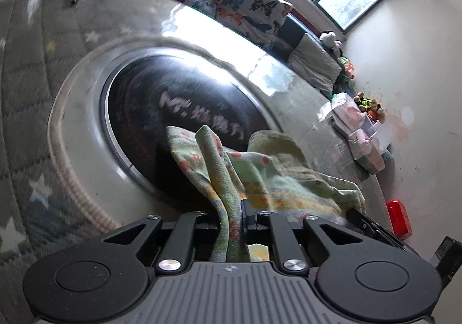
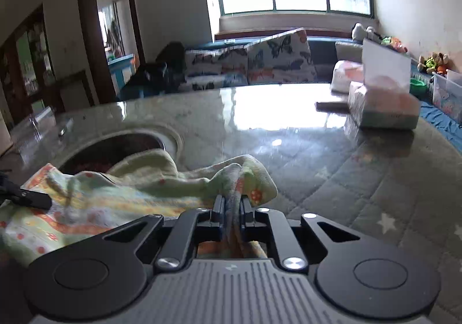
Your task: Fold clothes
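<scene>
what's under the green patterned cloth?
The green patterned cloth, clamped by both claws, lies over the marble table and part of its round dark inset. Whatever lies beneath the bunched folds is hidden.

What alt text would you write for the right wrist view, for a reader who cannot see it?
The right gripper is shut on a bunched fold of a pale green patterned cloth that spreads leftward over a glossy stone table. A dark round inset lies behind the cloth, and the other gripper's tip reaches in from the left.
</scene>
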Action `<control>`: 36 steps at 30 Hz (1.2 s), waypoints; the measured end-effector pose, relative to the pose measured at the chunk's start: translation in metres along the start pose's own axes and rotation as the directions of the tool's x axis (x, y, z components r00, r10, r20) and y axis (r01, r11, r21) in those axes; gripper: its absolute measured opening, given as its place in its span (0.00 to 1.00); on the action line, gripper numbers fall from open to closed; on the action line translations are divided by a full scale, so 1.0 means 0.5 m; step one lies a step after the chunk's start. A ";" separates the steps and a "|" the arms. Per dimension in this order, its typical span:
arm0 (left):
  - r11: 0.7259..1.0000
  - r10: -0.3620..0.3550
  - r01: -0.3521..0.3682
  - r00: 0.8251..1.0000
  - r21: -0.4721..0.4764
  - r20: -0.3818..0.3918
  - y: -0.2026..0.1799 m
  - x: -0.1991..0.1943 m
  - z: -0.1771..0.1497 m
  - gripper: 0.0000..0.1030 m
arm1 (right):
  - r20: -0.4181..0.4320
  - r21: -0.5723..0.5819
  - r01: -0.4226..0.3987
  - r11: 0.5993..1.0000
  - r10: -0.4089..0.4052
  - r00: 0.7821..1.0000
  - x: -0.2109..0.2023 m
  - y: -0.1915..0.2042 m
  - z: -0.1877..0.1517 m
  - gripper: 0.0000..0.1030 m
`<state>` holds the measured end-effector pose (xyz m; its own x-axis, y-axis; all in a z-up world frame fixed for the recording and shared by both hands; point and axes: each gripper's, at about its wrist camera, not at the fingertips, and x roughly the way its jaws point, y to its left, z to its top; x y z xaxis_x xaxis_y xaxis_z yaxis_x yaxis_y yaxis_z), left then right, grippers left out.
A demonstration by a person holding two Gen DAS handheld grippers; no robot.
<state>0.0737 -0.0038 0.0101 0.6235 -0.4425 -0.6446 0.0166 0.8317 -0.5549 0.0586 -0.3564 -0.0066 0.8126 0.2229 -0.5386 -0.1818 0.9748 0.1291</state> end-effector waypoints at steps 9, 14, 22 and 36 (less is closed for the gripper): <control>0.987 -0.063 0.059 0.998 0.148 0.023 -0.117 0.016 0.031 0.10 | 0.089 0.001 0.067 0.998 -0.067 0.994 -0.070 -0.027 0.049 0.08; 0.974 -0.099 0.097 0.995 0.206 0.001 -0.196 0.065 0.046 0.10 | 0.128 0.013 0.142 0.990 -0.143 0.981 -0.101 -0.073 0.079 0.08; 0.943 -0.134 0.142 0.990 0.301 -0.050 -0.312 0.154 0.051 0.10 | 0.131 0.053 0.252 0.966 -0.257 0.957 -0.117 -0.168 0.097 0.08; 0.935 -0.091 0.143 0.981 0.323 -0.170 -0.366 0.276 0.021 0.11 | 0.029 0.125 0.348 0.929 -0.354 0.935 -0.074 -0.283 0.050 0.08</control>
<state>0.1648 -0.2136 0.0283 0.4771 -0.5671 -0.6714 0.3574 0.8231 -0.4413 0.0681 -0.5025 0.0158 0.8402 -0.1369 -0.5248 0.1829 0.9825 0.0365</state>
